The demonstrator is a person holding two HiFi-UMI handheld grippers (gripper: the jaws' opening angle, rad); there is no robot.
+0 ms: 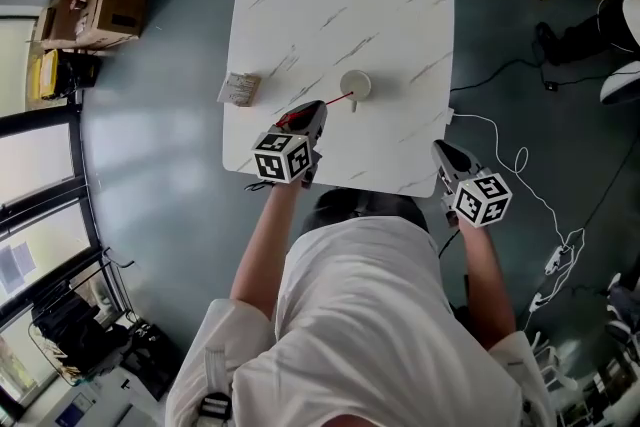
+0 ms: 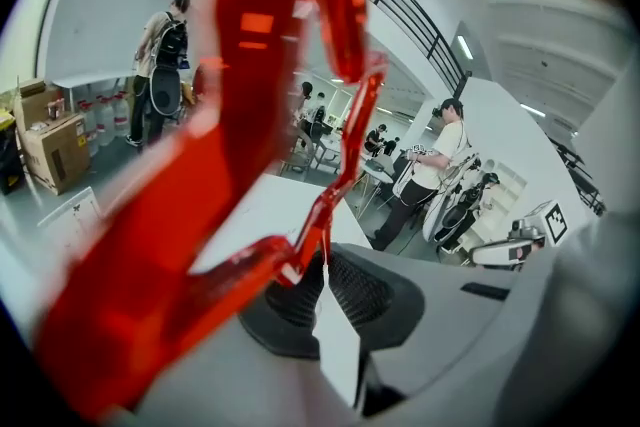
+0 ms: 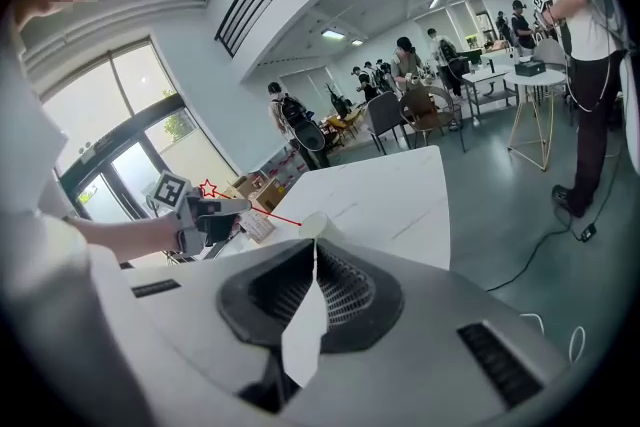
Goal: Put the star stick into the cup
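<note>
- One small white round cup [image 1: 357,83] on one white marble table [image 1: 330,5].
- One thin red star stick [image 1: 335,101], pinched in left gripper [image 1: 310,110], tip at cup.
- Two grippers; right gripper [image 1: 447,157] closed, empty.

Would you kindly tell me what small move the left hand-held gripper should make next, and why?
Probably raise the star end so the star stick slides tip-first into the cup: the left hand-held gripper is shut on the stick, which lies slanted with its tip at the cup's rim, not clearly inside.
</note>
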